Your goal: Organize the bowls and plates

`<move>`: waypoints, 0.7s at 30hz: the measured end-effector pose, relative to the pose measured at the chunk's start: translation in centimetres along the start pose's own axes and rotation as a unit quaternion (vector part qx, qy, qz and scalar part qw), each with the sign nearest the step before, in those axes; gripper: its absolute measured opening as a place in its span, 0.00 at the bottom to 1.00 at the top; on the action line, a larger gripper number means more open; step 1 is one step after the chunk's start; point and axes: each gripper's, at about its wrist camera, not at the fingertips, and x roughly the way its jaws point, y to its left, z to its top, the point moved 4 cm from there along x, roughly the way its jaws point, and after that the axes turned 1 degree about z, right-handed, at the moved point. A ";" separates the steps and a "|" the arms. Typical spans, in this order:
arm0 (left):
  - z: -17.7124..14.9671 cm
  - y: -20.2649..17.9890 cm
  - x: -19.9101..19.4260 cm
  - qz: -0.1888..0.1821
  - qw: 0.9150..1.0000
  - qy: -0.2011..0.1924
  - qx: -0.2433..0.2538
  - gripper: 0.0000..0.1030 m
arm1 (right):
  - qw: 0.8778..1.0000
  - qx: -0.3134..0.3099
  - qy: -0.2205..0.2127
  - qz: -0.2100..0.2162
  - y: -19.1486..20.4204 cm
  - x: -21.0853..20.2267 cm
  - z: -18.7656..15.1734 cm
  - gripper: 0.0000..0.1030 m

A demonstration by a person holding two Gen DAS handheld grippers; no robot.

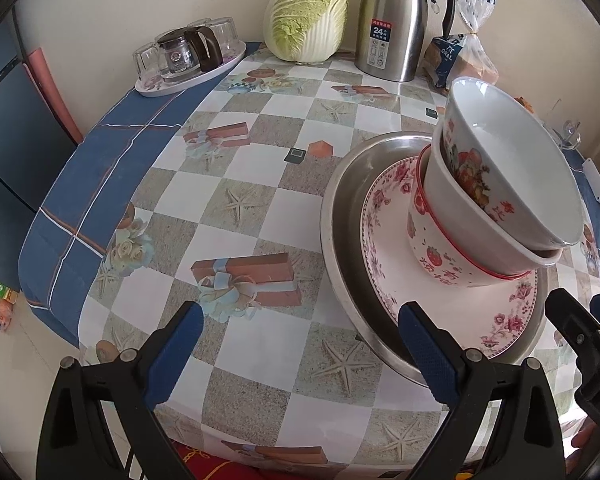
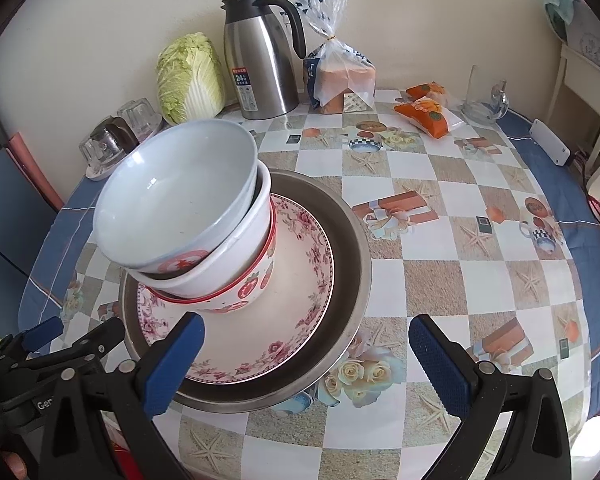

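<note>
A stack stands on the checked tablecloth: a steel basin (image 1: 340,216) (image 2: 352,240) holds a pink floral plate (image 1: 500,320) (image 2: 292,304). On the plate sit three nested bowls, tilted: a red-rimmed strawberry bowl (image 1: 436,256) (image 2: 260,280), a white middle bowl (image 1: 452,200) (image 2: 236,256), and a white top bowl (image 1: 520,160) (image 2: 172,196). My left gripper (image 1: 300,344) (image 2: 76,334) is open over the table, left of the basin, holding nothing. My right gripper (image 2: 308,356) (image 1: 584,312) is open at the basin's near rim, its left finger over the plate's edge.
Along the back wall stand a cabbage (image 1: 306,12) (image 2: 190,76), a steel thermos jug (image 1: 392,20) (image 2: 260,52) and bagged bread (image 2: 340,76). A tray with glasses and a teapot (image 1: 188,60) sits far left. Orange snack packets (image 2: 428,114), a glass mug (image 2: 484,96) and a white box (image 2: 550,142) lie far right.
</note>
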 end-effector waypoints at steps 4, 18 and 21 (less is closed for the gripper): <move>0.0 0.0 0.0 -0.005 1.000 0.000 -0.001 0.95 | 1.000 0.004 0.001 -0.002 -0.2 0.0 0.1 1.00; -0.3 -0.4 0.5 -0.003 1.000 0.015 0.004 0.95 | 1.000 0.009 0.005 -0.004 -0.6 0.2 0.1 1.00; -0.2 -0.4 0.5 -0.006 1.000 0.015 0.003 0.95 | 1.000 0.009 0.005 -0.004 -0.6 0.2 0.0 1.00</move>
